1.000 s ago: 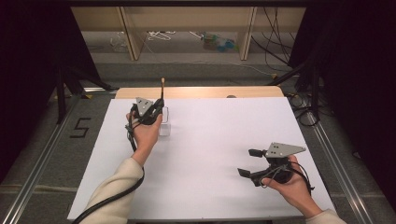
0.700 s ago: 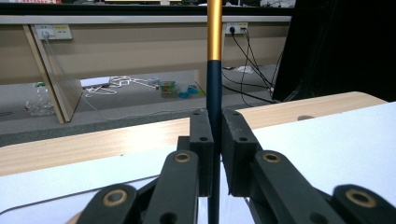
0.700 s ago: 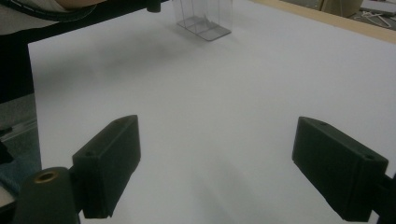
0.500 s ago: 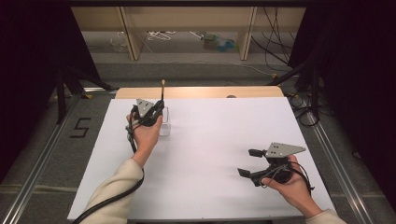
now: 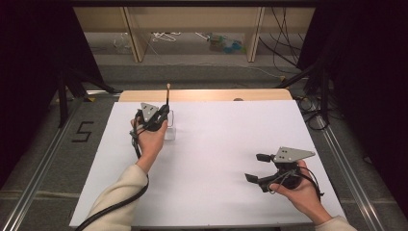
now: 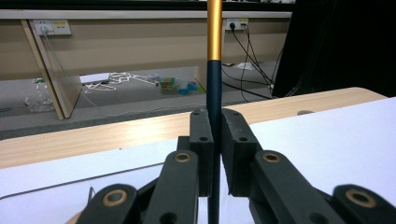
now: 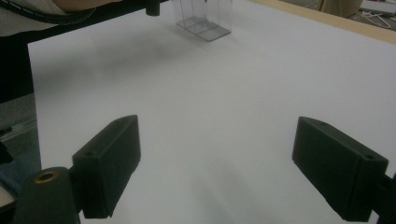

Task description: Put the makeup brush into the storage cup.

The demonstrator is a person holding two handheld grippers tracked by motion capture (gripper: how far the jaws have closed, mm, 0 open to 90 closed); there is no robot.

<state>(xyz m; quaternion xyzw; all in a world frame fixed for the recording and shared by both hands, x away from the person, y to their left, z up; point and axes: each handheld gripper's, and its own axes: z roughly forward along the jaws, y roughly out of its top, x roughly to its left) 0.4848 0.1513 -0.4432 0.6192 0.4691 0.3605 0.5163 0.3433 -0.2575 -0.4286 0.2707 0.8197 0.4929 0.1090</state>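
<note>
Two tongs: left tongs (image 6: 214, 140) pinching slim navy-gold pen (image 6: 214, 70); right tongs (image 7: 229, 158) spread over matte white table (image 7: 224, 93).

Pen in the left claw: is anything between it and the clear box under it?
Nothing visible. The left claw is shut on the pen, held upright over the clear box, with no object between them; the box's opening can't be made out.

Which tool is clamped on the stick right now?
The left tool, over the clear box, is shut on the dark, gold-topped stick; the right tool stands wide open.
</note>
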